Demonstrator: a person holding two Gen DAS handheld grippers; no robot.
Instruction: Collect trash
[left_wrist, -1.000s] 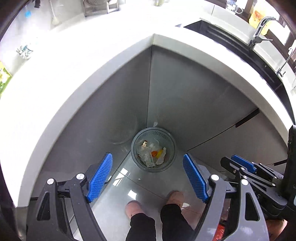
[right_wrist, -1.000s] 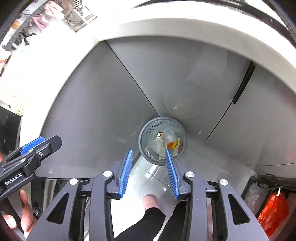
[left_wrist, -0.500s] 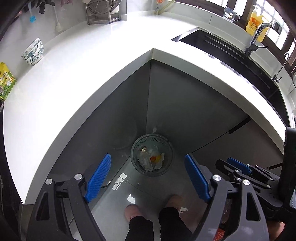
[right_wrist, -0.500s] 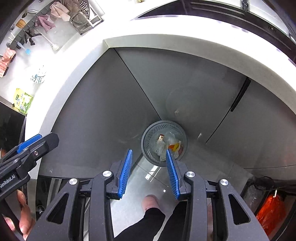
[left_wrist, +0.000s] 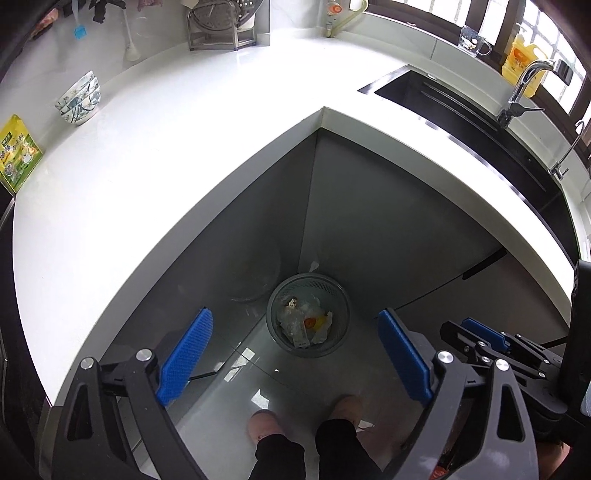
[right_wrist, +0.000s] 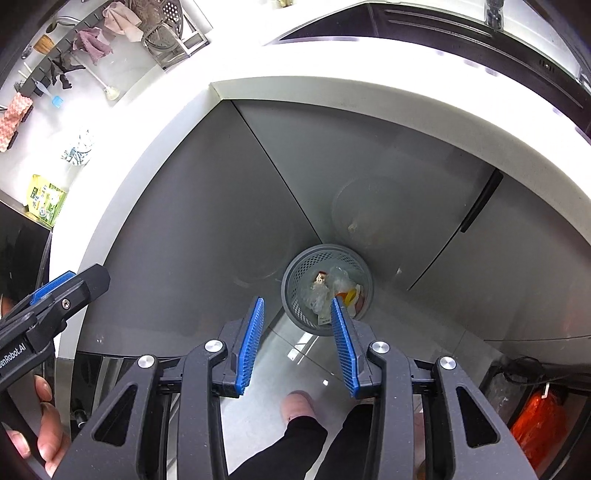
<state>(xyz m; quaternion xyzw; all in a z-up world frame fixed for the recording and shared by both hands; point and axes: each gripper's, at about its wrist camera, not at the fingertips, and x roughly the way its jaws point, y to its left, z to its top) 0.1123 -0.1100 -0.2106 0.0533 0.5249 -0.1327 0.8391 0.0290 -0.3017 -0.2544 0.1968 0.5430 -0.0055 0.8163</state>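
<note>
A grey perforated waste basket (left_wrist: 341, 291) stands on the floor in the corner under the white counter; it also shows in the right wrist view (right_wrist: 295, 273). It holds crumpled clear plastic, white wrappers and an orange-yellow piece of trash (left_wrist: 314, 322). My left gripper (left_wrist: 295, 328) is open wide and empty, held high above the basket. My right gripper (right_wrist: 298, 306) is open with a narrower gap and empty, also high above the basket. Each gripper shows at the edge of the other's view.
The white L-shaped counter (left_wrist: 184, 147) carries stacked bowls (left_wrist: 78, 99), a yellow-green packet (left_wrist: 16, 151) and a dish rack (left_wrist: 221, 26). A black sink (left_wrist: 480, 122) with a faucet is at the right. The person's feet (left_wrist: 343, 406) stand below. An orange bag (right_wrist: 539, 424) lies at the right.
Both grippers have risen, so the basket looks smaller and more of the countertop is in view. The jaws have kept their openings.
</note>
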